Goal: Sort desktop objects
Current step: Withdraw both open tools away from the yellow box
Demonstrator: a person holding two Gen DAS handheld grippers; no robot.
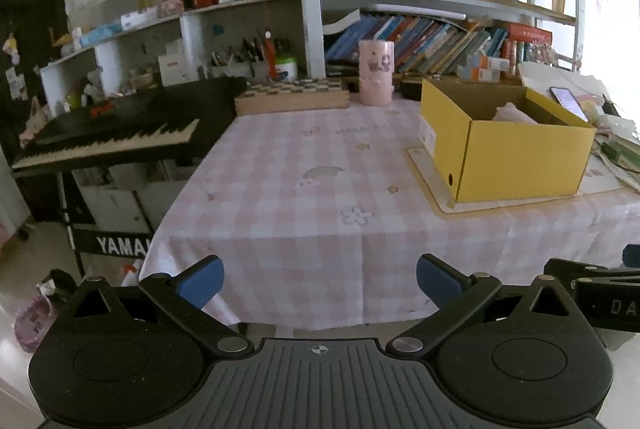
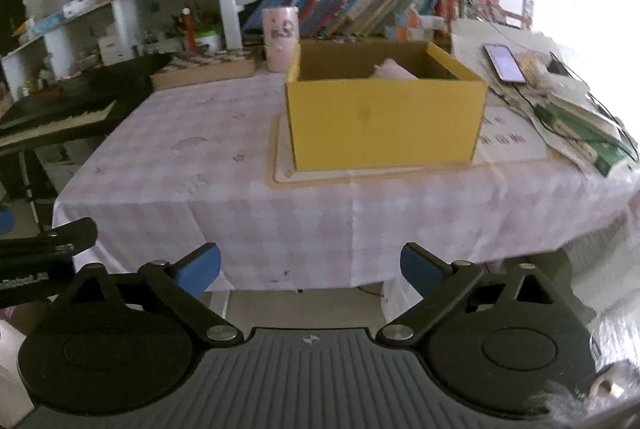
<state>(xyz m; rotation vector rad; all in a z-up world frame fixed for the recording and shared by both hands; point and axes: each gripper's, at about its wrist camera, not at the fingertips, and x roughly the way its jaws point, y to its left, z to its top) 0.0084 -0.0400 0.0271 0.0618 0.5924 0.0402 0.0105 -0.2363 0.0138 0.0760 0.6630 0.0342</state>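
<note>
Both pairs of fingers are spread wide and hold nothing: the left gripper and the right gripper hang off the near edge of the worktop, in front of the hanging fold of its pink checked cloth, and each has only this cloth between its blue pads. Going outward from the fingers, the near part of the cloth is bare. The yellow box stands further in, on a flat board, open at the top, with something pale and pinkish inside that I cannot make out clearly. This box lies almost straight ahead of the right fingers, with its long side across their line, while from the left fingers it lies ahead and well to the right. So the right hand seems to me the nearer one to the box. Behind it, near the back edge, stands a pink cup beside a chequered board case; a phone lies on papers to the right. Which loose thing is to be sorted next, I cannot tell.
</note>
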